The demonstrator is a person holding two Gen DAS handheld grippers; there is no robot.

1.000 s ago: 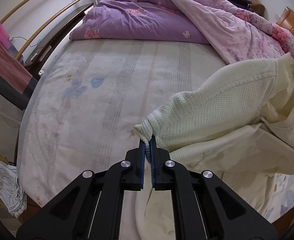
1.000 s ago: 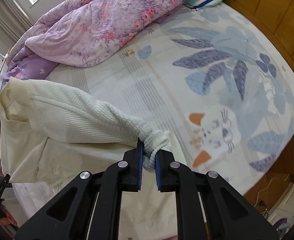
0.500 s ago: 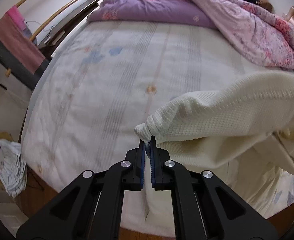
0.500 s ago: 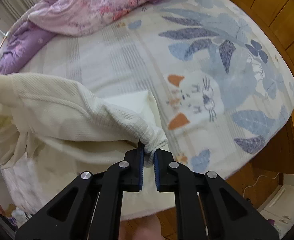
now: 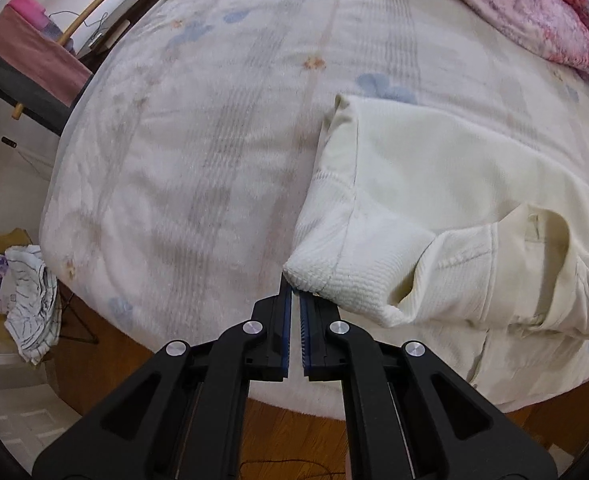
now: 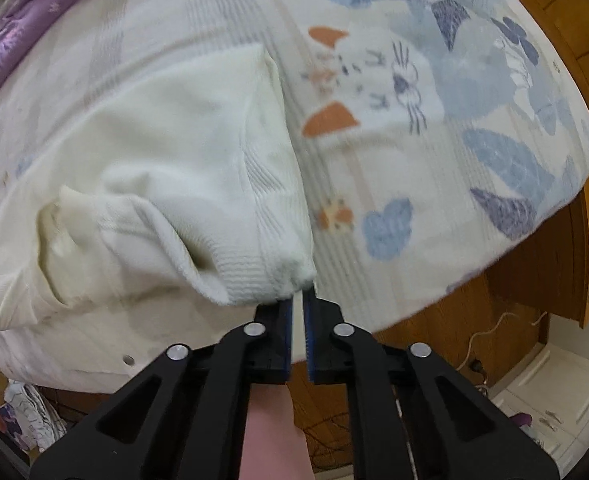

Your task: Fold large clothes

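A large cream knitted garment (image 5: 434, 184) lies spread on the bed, its near end lifted. My left gripper (image 5: 294, 294) is shut on the garment's left ribbed corner, held just above the bed's near edge. In the right wrist view the same garment (image 6: 166, 148) fills the left half. My right gripper (image 6: 299, 294) is shut on its right ribbed corner at the tips of the jaws. The stretch of hem between the two corners sags in a loose fold.
The bed (image 5: 198, 128) has a pale printed sheet with a cat and leaf pattern (image 6: 394, 80). A pink-purple quilt (image 5: 534, 12) is bunched at the far side. A rail with towels (image 5: 34, 56) and a fan stand left. Clothes (image 5: 30, 300) lie on the wooden floor.
Both grippers have pulled back toward the near edge of the bed with the garment's corners. The garment has gone from hanging in the air to lying spread on the sheet.
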